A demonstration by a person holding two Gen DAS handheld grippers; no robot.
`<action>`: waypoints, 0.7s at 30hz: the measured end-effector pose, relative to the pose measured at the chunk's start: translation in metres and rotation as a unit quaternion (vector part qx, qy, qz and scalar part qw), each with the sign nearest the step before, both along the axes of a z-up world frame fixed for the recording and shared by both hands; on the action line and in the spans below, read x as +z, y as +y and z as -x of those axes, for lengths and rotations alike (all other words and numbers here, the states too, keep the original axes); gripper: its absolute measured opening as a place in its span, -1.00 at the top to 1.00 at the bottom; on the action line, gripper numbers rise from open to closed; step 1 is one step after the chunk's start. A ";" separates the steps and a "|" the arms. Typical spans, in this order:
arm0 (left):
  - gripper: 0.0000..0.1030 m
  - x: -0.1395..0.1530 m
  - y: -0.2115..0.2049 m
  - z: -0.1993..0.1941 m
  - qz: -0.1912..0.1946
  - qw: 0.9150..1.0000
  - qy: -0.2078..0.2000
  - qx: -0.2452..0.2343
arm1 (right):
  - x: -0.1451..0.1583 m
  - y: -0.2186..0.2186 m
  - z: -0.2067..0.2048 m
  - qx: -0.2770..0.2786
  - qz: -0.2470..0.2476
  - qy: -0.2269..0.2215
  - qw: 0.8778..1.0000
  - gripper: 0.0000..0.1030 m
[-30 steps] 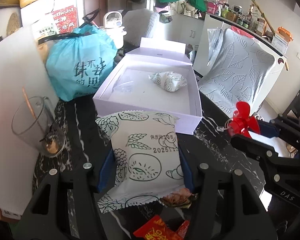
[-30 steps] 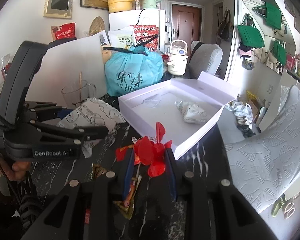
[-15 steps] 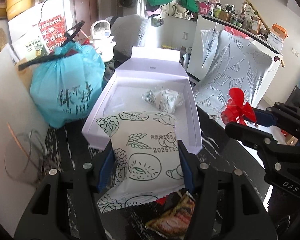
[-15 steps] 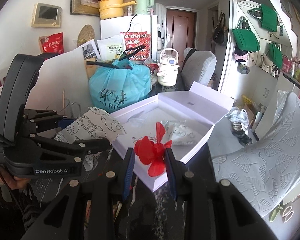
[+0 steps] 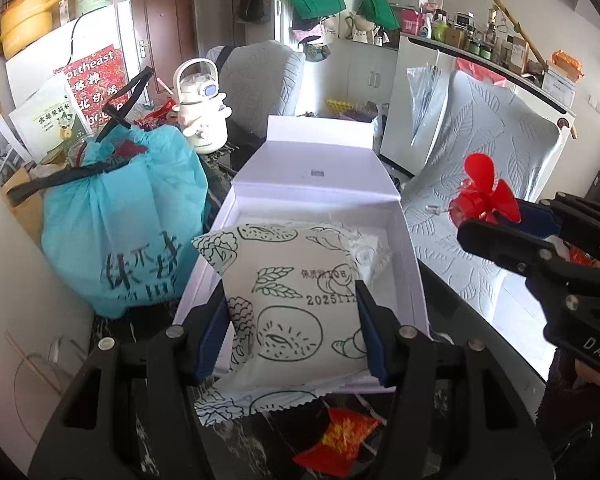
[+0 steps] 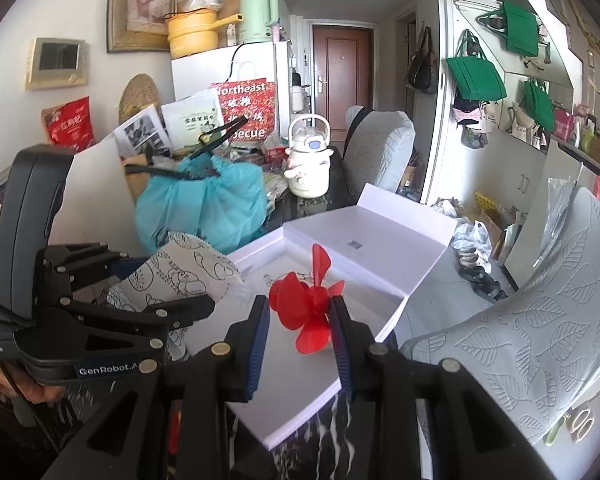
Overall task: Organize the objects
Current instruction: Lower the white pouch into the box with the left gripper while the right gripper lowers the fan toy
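Snack pack (image 5: 296,300) is clamped between the left gripper (image 5: 292,312) pads, jaws part-open around its width, hanging over the near wall of the white box (image 5: 410,264). Another small pack (image 5: 370,256) already lies inside the box, just behind it. Red fan (image 6: 306,308) is pinched in the right gripper (image 6: 300,324), jaws nearly together, over the box's near corner in the right wrist view. Teal bag (image 5: 116,232) sits left of the box on the counter (image 6: 312,452); red wrapper (image 5: 338,436) lies in front of it. Step in hand looks like loading the box: carry each item clear over the wall, lower flat into free floor beside the small pack, then release. Keep the two grippers from crossing.
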State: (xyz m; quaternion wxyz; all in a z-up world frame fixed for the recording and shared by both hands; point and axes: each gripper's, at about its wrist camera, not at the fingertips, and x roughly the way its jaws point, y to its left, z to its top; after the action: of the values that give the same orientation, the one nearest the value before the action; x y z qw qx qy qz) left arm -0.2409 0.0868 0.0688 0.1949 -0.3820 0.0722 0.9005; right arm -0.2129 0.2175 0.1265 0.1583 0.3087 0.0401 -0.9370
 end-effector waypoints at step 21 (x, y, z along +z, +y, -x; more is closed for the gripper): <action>-0.11 -0.018 0.025 0.080 0.022 1.000 -0.002 -0.016 | -0.001 0.010 0.093 0.015 0.014 0.001 1.000 0.41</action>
State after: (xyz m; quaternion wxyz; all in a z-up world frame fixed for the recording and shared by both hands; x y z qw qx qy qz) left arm -0.3208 0.1115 0.0508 0.2009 -0.3869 0.0980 0.8946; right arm -0.3056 0.2278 0.1251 0.1766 0.3050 0.0318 -0.9353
